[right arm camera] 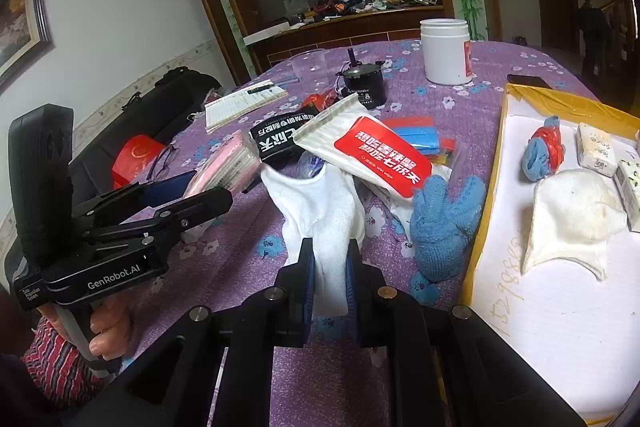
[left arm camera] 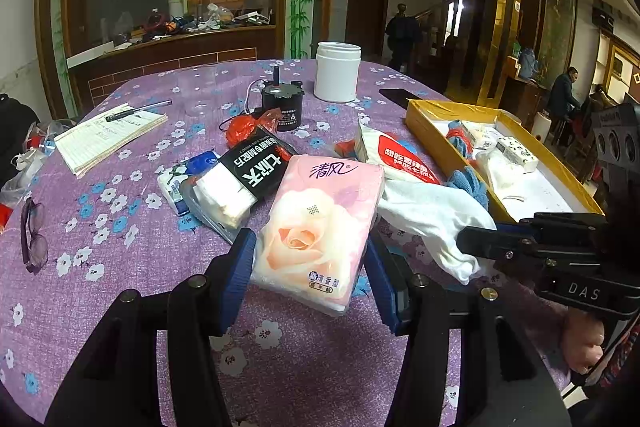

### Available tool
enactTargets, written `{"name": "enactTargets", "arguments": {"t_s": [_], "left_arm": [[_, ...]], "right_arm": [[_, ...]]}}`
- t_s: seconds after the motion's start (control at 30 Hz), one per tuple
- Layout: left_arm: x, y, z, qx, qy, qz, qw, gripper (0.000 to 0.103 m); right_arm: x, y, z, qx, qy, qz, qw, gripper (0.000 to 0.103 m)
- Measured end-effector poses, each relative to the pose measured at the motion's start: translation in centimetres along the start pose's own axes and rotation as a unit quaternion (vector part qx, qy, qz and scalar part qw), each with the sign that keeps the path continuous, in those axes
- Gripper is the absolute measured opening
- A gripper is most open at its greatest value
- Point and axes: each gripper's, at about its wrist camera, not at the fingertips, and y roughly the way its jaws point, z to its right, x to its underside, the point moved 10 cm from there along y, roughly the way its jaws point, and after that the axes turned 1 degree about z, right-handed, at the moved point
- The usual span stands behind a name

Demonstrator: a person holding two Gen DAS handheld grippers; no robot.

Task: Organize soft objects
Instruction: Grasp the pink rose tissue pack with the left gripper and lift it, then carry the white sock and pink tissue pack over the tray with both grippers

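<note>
My left gripper (left arm camera: pixel 310 259) has its blue pads on both sides of a pink rose-printed tissue pack (left arm camera: pixel 320 227) and is shut on it; the pack also shows in the right wrist view (right arm camera: pixel 224 163). My right gripper (right arm camera: pixel 330 275) is shut on a white sock (right arm camera: pixel 320 211), which shows in the left wrist view (left arm camera: pixel 432 223). A red-and-white wet-wipe pack (right arm camera: pixel 372 151), a black-labelled pack (left arm camera: pixel 256 167) and a blue cloth glove (right arm camera: pixel 444 223) lie in the pile. The yellow-rimmed box (right arm camera: pixel 486 227) at right holds a white cloth (right arm camera: pixel 572 219), small tissue packs (right arm camera: pixel 596 149) and a blue-red bundle (right arm camera: pixel 542 149).
On the purple flowered tablecloth (left arm camera: pixel 120 267) stand a white jar (left arm camera: pixel 337 71), a black motor (left arm camera: pixel 282 103), a clear cup (left arm camera: pixel 196 89), a notepad with pen (left arm camera: pixel 108 135), glasses (left arm camera: pixel 34 231) and a phone (left arm camera: pixel 400 97). A black bag (right arm camera: pixel 160 107) lies left.
</note>
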Motion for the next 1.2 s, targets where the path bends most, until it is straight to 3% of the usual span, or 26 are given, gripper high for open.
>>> {"name": "enactTargets", "arguments": {"t_s": [0.23, 0.57, 0.83, 1.2], "left_arm": [[-0.2, -0.3, 0.4, -0.004, 0.01, 0.005, 0.9999, 0.053], [-1.2, -1.1, 2.1, 0.033, 0.001, 0.001, 0.9995, 0.053], [-3.5, -2.2, 6.3, 0.066, 0.03, 0.012, 0.9973, 0.053], [-4.9, -1.0, 14.0, 0.119, 0.072, -0.008, 0.9902, 0.053]], "right_arm": [[-0.1, -0.3, 0.3, -0.011, 0.022, -0.002, 1.0, 0.014], [-0.7, -2.8, 0.1, -0.044, 0.048, 0.014, 0.998, 0.014], [-2.4, -7.6, 1.7, -0.047, 0.077, 0.066, 0.994, 0.014], [-3.3, -13.5, 8.1, 0.001, 0.132, 0.13, 0.983, 0.014]]}}
